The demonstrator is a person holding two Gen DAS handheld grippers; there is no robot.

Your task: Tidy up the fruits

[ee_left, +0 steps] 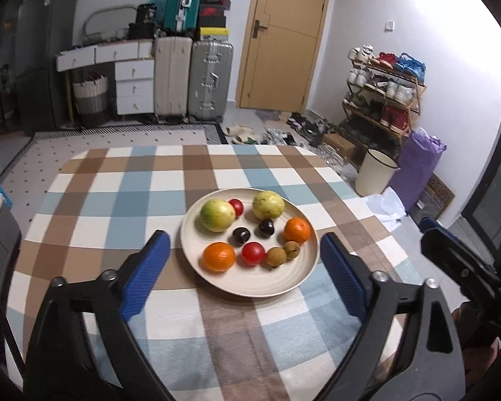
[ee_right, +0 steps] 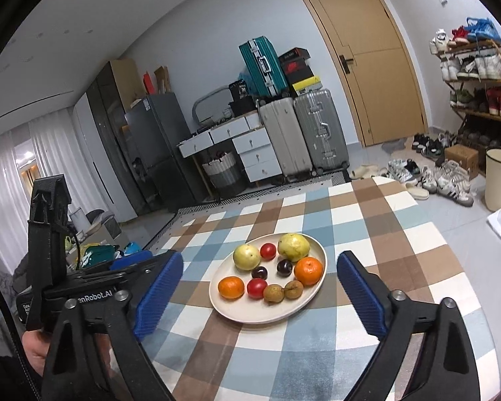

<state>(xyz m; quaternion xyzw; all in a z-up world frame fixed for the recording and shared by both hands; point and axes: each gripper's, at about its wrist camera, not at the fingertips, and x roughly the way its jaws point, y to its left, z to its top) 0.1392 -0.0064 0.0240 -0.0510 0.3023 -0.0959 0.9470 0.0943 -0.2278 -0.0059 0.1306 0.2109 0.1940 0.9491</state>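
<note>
Resting fruits point(ee_left: 250, 234) on plate point(ee_left: 247, 284)

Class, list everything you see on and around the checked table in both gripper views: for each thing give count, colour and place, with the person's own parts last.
plate: one, cream, middle of the table.
guavas: two, yellow-green, far side of the plate.
oranges: two, orange, near left and right.
tomatoes: two, red, one near, one between the guavas.
plums: two, dark, centre.
longans: two, brown, touching, near edge.
tablecloth: one, brown, blue and white checks.
suitcases: three, teal, beige, silver, by the far wall.
door: one, tan, shut.
bin: one, cream, on the floor.
left gripper: blue pads, open, empty.
right gripper: blue pads, open, empty.
</note>
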